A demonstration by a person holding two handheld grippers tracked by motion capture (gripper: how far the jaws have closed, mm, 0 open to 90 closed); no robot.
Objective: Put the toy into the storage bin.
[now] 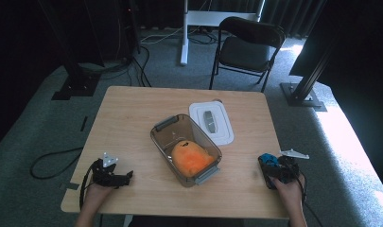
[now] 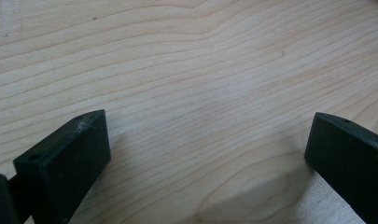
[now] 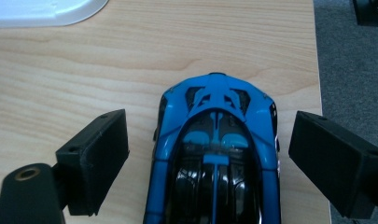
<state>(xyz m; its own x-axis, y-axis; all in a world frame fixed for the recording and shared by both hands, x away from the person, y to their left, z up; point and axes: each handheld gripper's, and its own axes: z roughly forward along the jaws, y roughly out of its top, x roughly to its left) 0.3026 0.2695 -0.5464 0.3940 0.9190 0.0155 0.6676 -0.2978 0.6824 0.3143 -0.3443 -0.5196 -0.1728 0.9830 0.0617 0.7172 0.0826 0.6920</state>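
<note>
A blue toy car (image 3: pixel 217 154) is being framed between the fingers of the right gripper (image 3: pixel 210 163) in the right gripper view, lying on the table (image 3: pixel 84 74) at centre and lower centre of the frame, close to the table's right edge. The fingers (image 3: pixel 95 158) are being held wide apart on either side of the car, with a gap left on each flank, so nothing is being gripped. In the high view the car (image 1: pixel 268 160) is being seen at lower right of the frame, just ahead of the right gripper (image 1: pixel 279 171), which is being held in a hand (image 1: pixel 291 188).

At lower left of the high view, the left gripper (image 1: pixel 114 176) is being held low over the table, well apart from the car; in the left gripper view its fingers (image 2: pixel 67 163) are being kept spread wide over bare wood, with nothing between them.

At centre of the high view, a clear plastic box (image 1: pixel 168 126) is being occupied by an orange plush toy (image 1: pixel 191 158), while its white lid (image 1: pixel 222 132) is lying just beside it, toward upper right. A black folding chair (image 1: pixel 248 47) is standing beyond the table.
</note>
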